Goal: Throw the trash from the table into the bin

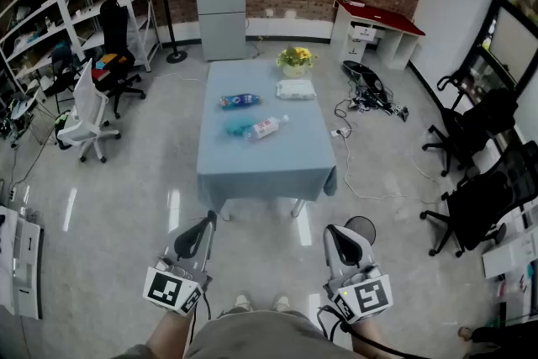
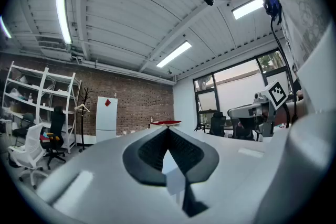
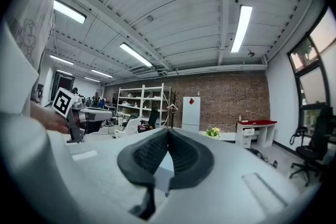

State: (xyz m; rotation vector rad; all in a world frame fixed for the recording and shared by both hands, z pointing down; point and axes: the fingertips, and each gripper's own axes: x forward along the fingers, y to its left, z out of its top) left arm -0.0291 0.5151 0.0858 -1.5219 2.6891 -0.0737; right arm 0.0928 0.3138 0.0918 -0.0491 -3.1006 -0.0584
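In the head view, you hold both tools low and close to your body, pointing level at the surface (image 1: 252,164), which stands well ahead of them. The left hand-held gripper (image 1: 208,221) and the right hand-held gripper (image 1: 331,233) sit side by side and apart, with nothing near their tips. This looks like a carrying posture for the approach, not a reach.

The trash lies far ahead of both tools. A blue-labelled bottle (image 1: 239,101) is the farther piece. A clear bottle (image 1: 267,128) is the nearer one, with a teal item just beside it that is too small to name. The white packet (image 1: 296,89) and the yellow flowers (image 1: 296,57) sit farther back still.

A dark round container (image 1: 363,225) stands on the floor just ahead of your right tool and is partly hidden by it. It is probably the bin.

In the left gripper view, the jaws are closed. The dark pads meet at the tips and nothing is between them. Your other tool shows off to its right at about the same height.

In the right gripper view, the jaws are pressed together and empty too. The flowers appear far ahead, just right of the tips, so this tool is aimed roughly at the surface. You will likely need to part the jaws before reaching either bottle.
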